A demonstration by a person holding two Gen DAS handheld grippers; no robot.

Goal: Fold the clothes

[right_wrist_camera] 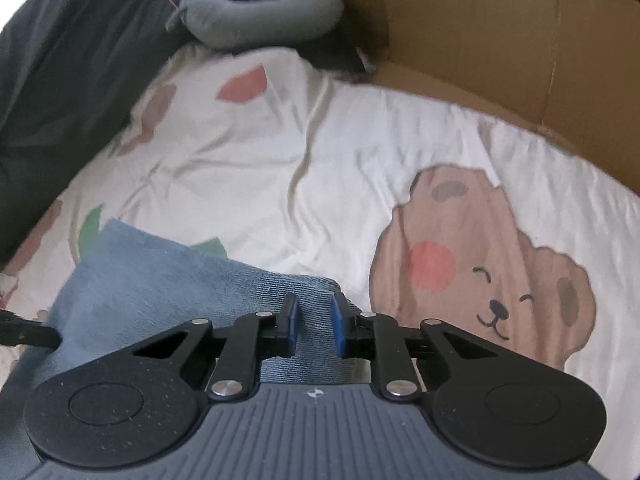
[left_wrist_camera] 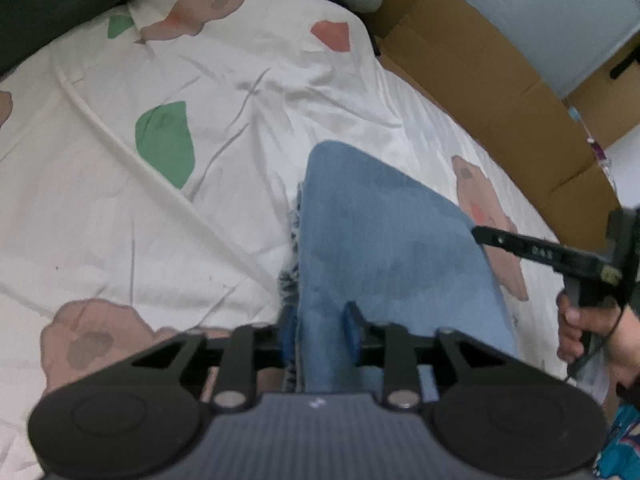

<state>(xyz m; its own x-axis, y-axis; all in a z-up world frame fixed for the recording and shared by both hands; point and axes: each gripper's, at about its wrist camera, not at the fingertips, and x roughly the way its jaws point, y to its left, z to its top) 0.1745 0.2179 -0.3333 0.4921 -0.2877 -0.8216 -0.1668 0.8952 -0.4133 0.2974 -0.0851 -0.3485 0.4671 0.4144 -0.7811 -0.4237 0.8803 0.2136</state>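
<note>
Light blue denim jeans (left_wrist_camera: 380,232) lie on a white bedsheet printed with bears. My left gripper (left_wrist_camera: 320,330) straddles the near left edge of the denim, by a frayed hem. Its blue pads stand apart and the cloth between them lies flat, so it is open. In the right wrist view the jeans (right_wrist_camera: 160,272) spread to the lower left. My right gripper (right_wrist_camera: 314,322) has its pads closed on a bunched ridge at the denim's right corner. The right gripper (left_wrist_camera: 480,234) also shows at the denim's right edge, carried by a hand (left_wrist_camera: 580,328).
The bedsheet (left_wrist_camera: 200,80) has a white cord (left_wrist_camera: 120,148) running across it. A brown cardboard wall (right_wrist_camera: 480,40) borders the bed on the far right. A grey neck pillow (right_wrist_camera: 260,8) and a dark green cover (right_wrist_camera: 60,80) lie at the far end.
</note>
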